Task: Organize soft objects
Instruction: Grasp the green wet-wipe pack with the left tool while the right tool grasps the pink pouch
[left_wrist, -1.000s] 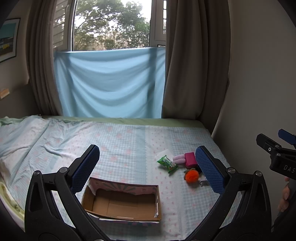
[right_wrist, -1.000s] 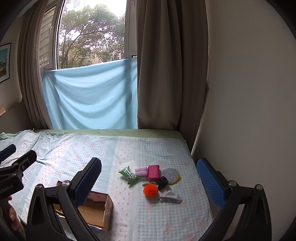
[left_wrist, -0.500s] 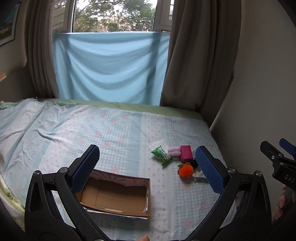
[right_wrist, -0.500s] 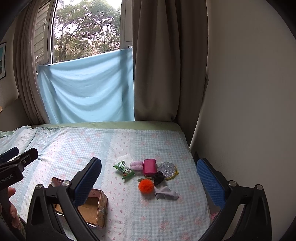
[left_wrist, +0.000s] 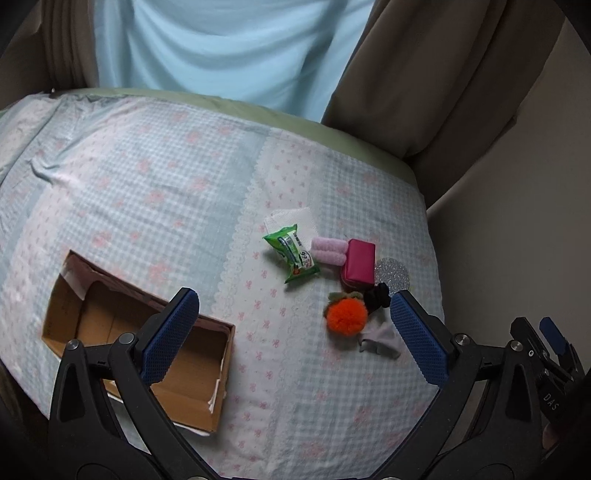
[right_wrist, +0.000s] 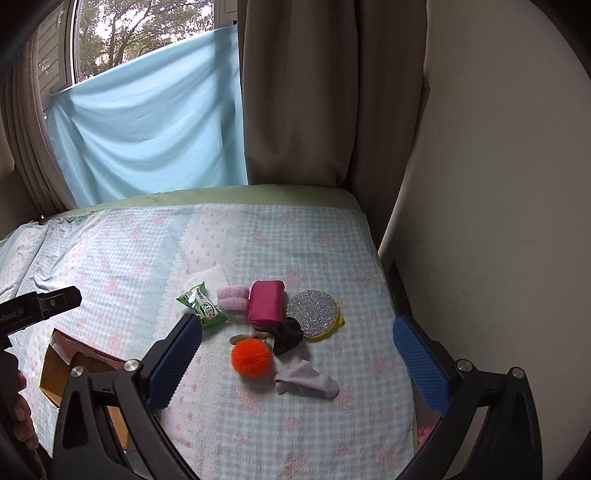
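Observation:
A cluster of soft things lies on the bed: an orange pompom (right_wrist: 252, 356), a grey cloth (right_wrist: 306, 380), a black scrunchie (right_wrist: 288, 335), a magenta pouch (right_wrist: 266, 305), pink fuzzy rolls (right_wrist: 232, 297), a green tissue pack (right_wrist: 202, 305), a glittery silver pad (right_wrist: 312, 308) and a white tissue (right_wrist: 207, 275). The pompom (left_wrist: 346, 316) and pouch (left_wrist: 358, 264) also show in the left wrist view. An open, empty cardboard box (left_wrist: 136, 350) lies to the left. My left gripper (left_wrist: 291, 334) is open above the bed between box and cluster. My right gripper (right_wrist: 297, 363) is open, above the cluster.
The bed has a light blue checked cover (right_wrist: 295, 236). A wall (right_wrist: 498, 184) runs along its right edge and brown curtains (right_wrist: 314, 92) and a blue cloth (right_wrist: 147, 129) stand at the far end. The other gripper shows at each view's edge.
Both grippers have moved forward and tilted down toward the bed. The box and the cluster now look larger and nearer. Both grippers stay open.

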